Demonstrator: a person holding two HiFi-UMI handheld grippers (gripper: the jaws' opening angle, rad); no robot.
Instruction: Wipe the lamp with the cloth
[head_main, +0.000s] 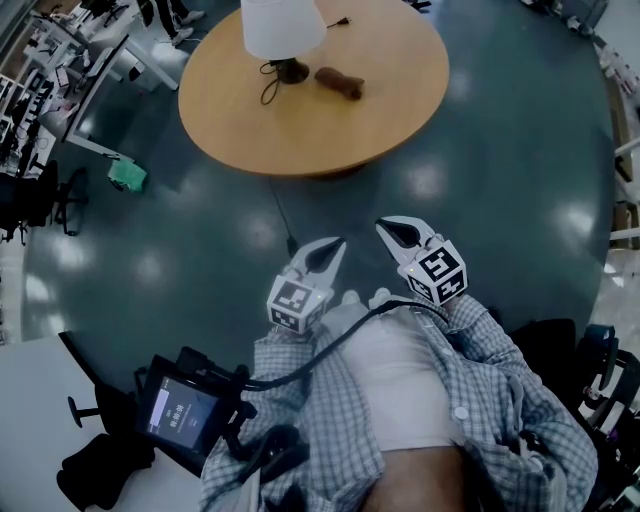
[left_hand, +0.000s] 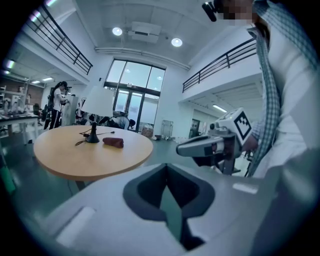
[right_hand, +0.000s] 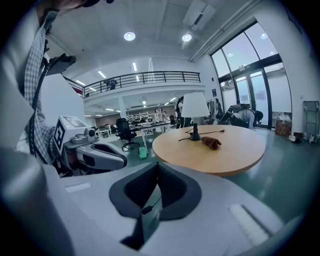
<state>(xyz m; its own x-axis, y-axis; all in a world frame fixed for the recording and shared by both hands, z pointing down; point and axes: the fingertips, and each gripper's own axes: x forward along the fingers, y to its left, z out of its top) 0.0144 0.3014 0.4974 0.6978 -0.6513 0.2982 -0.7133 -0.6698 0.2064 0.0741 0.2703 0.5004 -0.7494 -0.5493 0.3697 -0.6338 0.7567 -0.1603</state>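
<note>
The left tongs (head_main: 333, 250) are closed, jaws meeting with nothing between them. The right tongs (head_main: 388, 230) are closed and empty as well. They are held side by side just in front of the person's chest, over the dark green floor (head_main: 480, 200), with their tips toward the tabletop (head_main: 400, 110) and tilted a little down. In each gripper view the other tongs show off to one side, jaws together.

The lamp (head_main: 283, 28) stands well ahead of both tongs on the far part of the round wooden tabletop, with a stretch of bare floor between. The head view cuts off the top of its white shade, and the shade hides most of the stem, so only the dark base shows beneath it. The gripper views show the lamp whole but small. Its cord (head_main: 268, 85) loops on the tabletop beside the base. The cloth (head_main: 339, 82), a brown bundle, lies on the tabletop just right of the base and apart from it. Its folds are too small to make out.

A black cable (head_main: 330, 345) crosses the checked shirt (head_main: 500, 360) toward a screen unit (head_main: 180, 412) at the person's left side, whose print is unreadable. A small green thing (head_main: 128, 175) lies on the floor left of the tabletop, and I cannot tell what it is.
</note>
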